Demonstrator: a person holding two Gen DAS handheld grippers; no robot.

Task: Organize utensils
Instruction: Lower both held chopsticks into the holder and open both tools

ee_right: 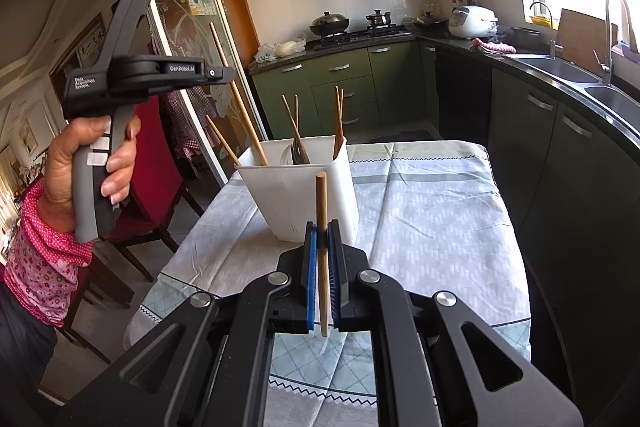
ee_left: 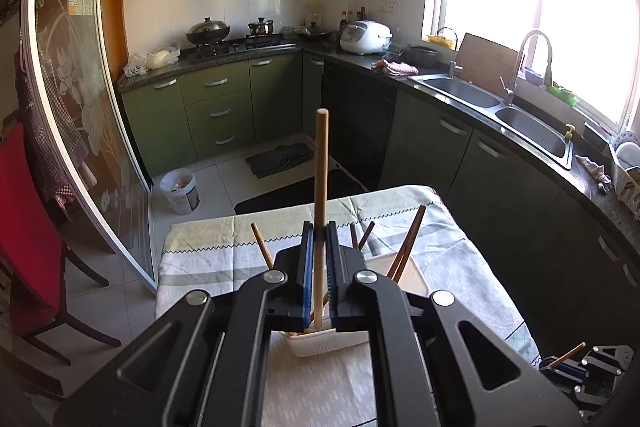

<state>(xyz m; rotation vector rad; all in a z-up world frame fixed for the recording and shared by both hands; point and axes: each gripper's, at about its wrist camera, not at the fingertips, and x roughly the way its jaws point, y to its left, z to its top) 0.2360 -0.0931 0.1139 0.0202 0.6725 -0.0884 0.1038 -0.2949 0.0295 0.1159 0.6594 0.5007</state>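
A white utensil holder (ee_right: 304,199) stands on the cloth-covered table (ee_right: 432,219) and holds several chopsticks and a dark utensil. My left gripper (ee_left: 319,239) is shut on a long wooden chopstick (ee_left: 321,163) held upright above the holder (ee_left: 320,345); its lower end reaches into the holder. From the right wrist view the left gripper (ee_right: 228,75) shows up and to the left, with its chopstick (ee_right: 236,91) slanting into the holder. My right gripper (ee_right: 322,239) is shut on another wooden chopstick (ee_right: 321,203), upright, short of the holder's near side.
A red chair (ee_left: 24,227) stands left of the table by a glass sliding door (ee_left: 80,107). Dark green cabinets (ee_left: 460,155) with a double sink (ee_left: 520,123) run along the right. A white bucket (ee_left: 181,191) sits on the floor beyond the table.
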